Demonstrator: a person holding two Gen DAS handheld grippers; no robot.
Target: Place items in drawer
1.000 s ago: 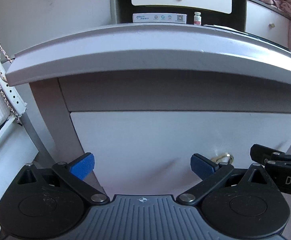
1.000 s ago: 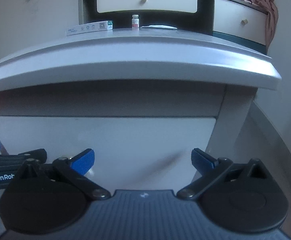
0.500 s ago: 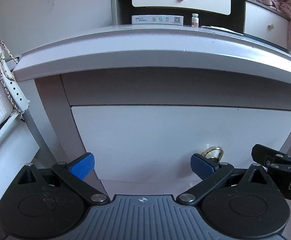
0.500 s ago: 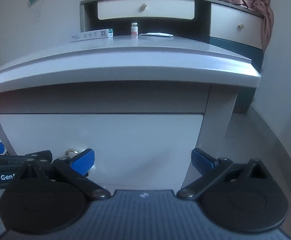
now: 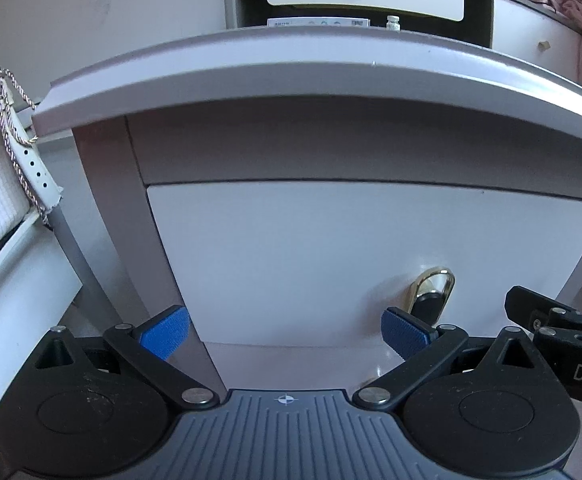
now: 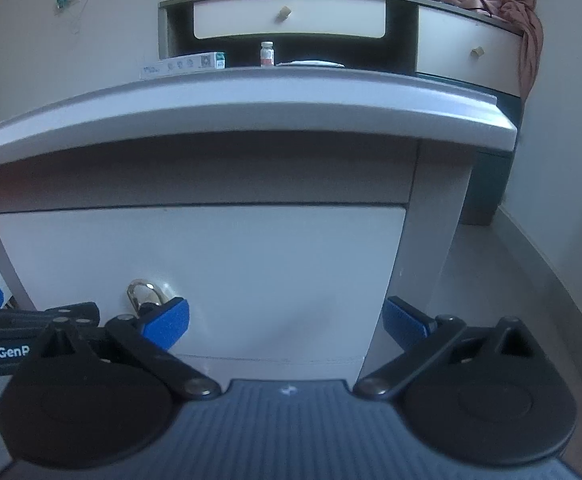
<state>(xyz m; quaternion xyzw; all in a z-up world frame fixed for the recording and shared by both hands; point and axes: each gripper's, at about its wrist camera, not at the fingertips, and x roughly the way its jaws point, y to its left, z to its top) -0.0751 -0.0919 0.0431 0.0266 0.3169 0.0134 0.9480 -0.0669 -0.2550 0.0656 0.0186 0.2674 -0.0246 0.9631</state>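
Two hand-held grippers face one closed white drawer (image 5: 331, 256) under a grey tabletop (image 5: 331, 68). The left hand-held gripper (image 5: 285, 332) has its blue pads spread wide apart with nothing between them, and the right hand-held gripper (image 6: 285, 322) is spread just as wide and equally empty. The drawer front carries one brass ring handle (image 5: 431, 288), which sits just beyond the left gripper's right pad (image 5: 405, 334) and, in the right wrist view, just behind the right gripper's left pad (image 6: 167, 320); whether either pad touches it cannot be told. On the far part of the tabletop lie three items: one long white box (image 6: 183, 65), one small bottle (image 6: 267, 54) standing upright near it, and one flat white piece (image 6: 311, 64) just beside the bottle. Behind them stands a dark cabinet with two pale upper drawers (image 6: 291, 20), each with one knob, and a pink cloth (image 6: 491, 0) draped over its right end. Compared with a second ago, both cameras sit farther from the drawer: its full front and the handle show more plainly, and the tabletop edge appears higher and smaller in each view, while both grippers have kept the same wide spread.
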